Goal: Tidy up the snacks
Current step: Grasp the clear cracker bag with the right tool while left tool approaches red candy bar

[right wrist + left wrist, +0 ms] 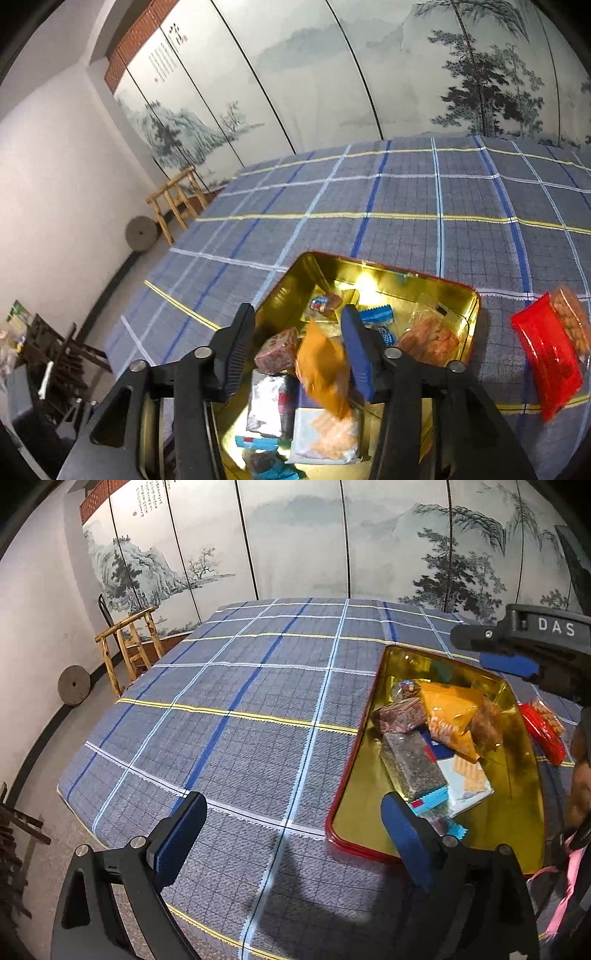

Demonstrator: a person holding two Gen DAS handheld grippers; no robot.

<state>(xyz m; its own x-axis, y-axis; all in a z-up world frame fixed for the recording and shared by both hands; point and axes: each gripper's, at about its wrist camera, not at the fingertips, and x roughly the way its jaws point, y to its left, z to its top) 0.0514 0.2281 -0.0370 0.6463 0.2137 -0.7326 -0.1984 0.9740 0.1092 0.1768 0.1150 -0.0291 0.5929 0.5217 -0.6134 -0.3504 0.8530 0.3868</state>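
Observation:
A gold tin with a red rim (347, 786) (436, 277) sits on the plaid tablecloth and holds several snack packets. An orange packet (448, 716) (325, 369) lies on top of the pile. My right gripper (299, 354) is open just above the tin, its fingers either side of the orange packet without holding it; it also shows in the left wrist view (506, 657). My left gripper (291, 834) is open and empty over the cloth, left of the tin. A red packet (546, 354) (543, 731) lies on the cloth right of the tin.
The blue-grey plaid tablecloth (240, 720) covers the table. A painted folding screen (295, 535) stands behind it. A wooden stand (129, 646) and a round stone (74, 685) are on the floor to the left.

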